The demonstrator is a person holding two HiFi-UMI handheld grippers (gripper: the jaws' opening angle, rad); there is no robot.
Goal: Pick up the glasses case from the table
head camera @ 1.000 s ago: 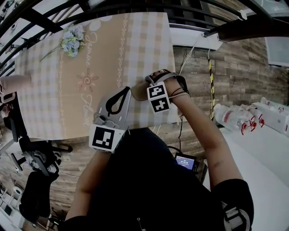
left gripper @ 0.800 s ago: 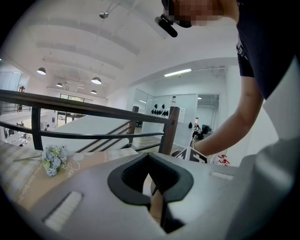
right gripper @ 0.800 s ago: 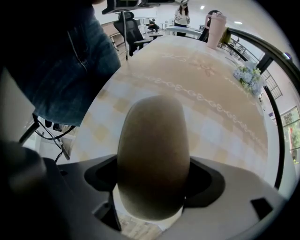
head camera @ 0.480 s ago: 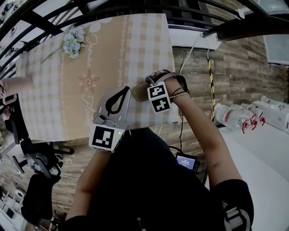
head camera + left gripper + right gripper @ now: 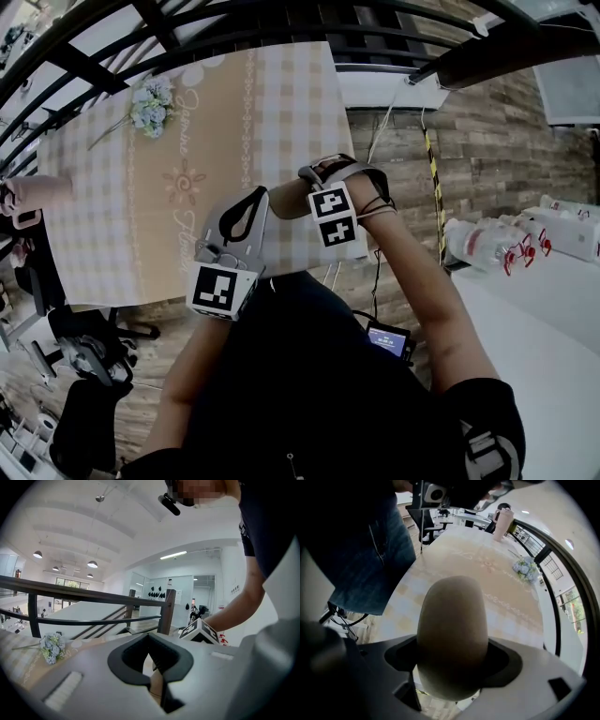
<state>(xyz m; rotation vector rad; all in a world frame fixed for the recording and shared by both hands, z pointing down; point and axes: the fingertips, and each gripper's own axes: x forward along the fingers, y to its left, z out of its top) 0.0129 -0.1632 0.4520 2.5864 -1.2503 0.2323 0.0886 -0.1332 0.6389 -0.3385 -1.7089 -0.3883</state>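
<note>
right tongs [image 5: 451,660] clench the tan glasses case [image 5: 452,625] over the table [image 5: 497,581]; left tongs [image 5: 157,670] closed, empty.

Black short-sleeve shirt [image 5: 309,375], white print [image 5: 478,445] on its right sleeve hem. Ahead of shirt: left gripper [image 5: 251,202] and right gripper [image 5: 291,194], grey shells, black-and-white square-marker cubes. Dark straps [image 5: 370,187] at right wrist.

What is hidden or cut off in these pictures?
- Head view: the right gripper and its marker cube cover most of the glasses case.
- Right gripper view: the glasses case hides the table under it, so contact cannot be told.
- Head view: the left edge cuts the pink cup.
</note>
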